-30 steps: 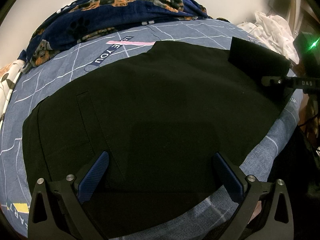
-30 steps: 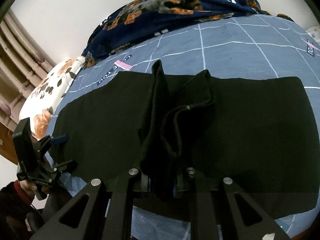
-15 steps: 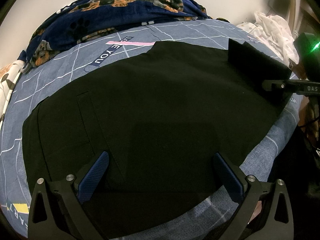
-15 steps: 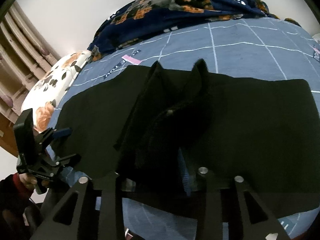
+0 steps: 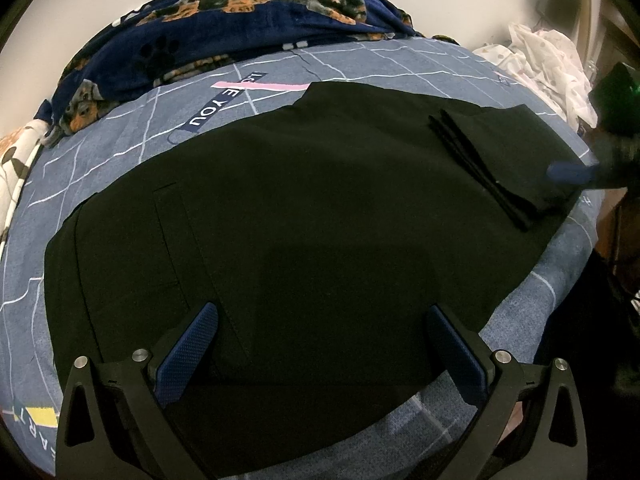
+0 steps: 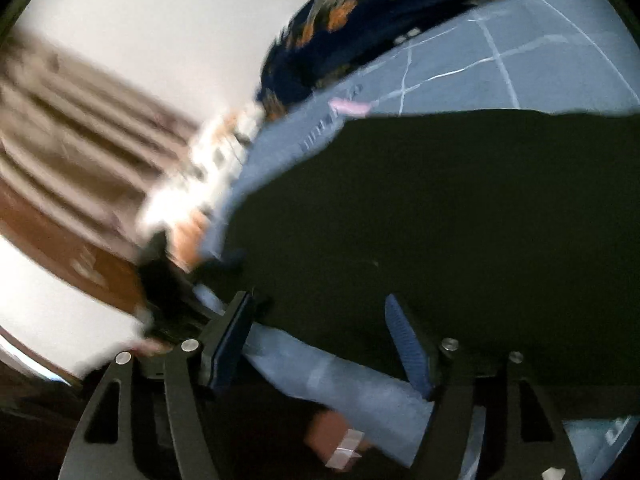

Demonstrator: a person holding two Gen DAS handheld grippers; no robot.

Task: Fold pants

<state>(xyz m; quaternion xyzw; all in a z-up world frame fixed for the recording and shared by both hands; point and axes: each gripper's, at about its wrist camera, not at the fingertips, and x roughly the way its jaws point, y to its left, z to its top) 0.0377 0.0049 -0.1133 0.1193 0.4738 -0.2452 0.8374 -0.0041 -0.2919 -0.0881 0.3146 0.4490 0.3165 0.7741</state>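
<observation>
The left tool [image 5: 320,356] sits at the bottom of its frame with its blue, dimpled pads spread wide apart and nothing between them but the flat cloth below; it looks parked over the waist end, probably ready to pin or pick up that edge for the next fold. The right tool [image 6: 320,344] is low in its own blurred frame, its jaws opening with no cloth caught between the pads, which suggests it is letting go of the hem it brought over.

The pants [image 5: 288,216] fill the middle of the left view: black, matte, woven fabric lying smooth, with a stitched pocket outline at centre left. At the upper right the leg end [image 5: 508,160] is doubled back on itself, its layered edges showing as thin dark ridges, so one short fold seems laid already.

Under them lies the bed [image 5: 120,148], covered in a grey-blue sheet with thin white grid lines and printed lettering. Beyond, along the top, a plush navy blanket [image 5: 240,28] with orange dog prints is bunched against the wall. In the right view, smearing makes the edge near the curtains hard to read.
</observation>
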